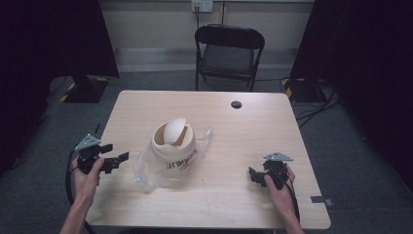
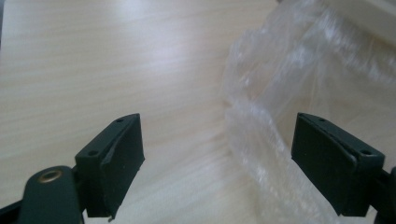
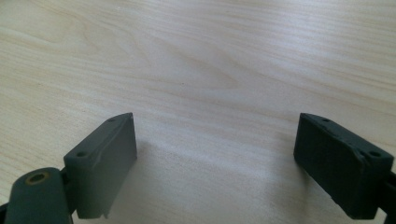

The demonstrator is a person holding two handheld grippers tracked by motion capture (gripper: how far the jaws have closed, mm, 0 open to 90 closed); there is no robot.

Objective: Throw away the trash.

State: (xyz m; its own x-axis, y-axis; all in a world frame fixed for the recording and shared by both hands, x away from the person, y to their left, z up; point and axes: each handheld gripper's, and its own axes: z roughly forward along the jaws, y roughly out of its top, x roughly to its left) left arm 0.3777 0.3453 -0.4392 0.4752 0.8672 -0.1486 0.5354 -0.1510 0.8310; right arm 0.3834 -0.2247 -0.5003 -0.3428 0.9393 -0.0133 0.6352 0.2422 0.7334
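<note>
Approach step: left gripper (image 1: 117,160) spread, empty, nearing crumpled clear plastic bag (image 1: 146,170) under cream swing-lid bin (image 1: 174,144); right gripper (image 1: 254,175) spread, idle. Next: pinch bag edge.

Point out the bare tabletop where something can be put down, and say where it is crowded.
Bare wood runs along the far edge of the table around the round hole, and from the small bin across to the right tool. It is crowded at centre-left: the clear plastic bag spreads toward the left tool.
</note>
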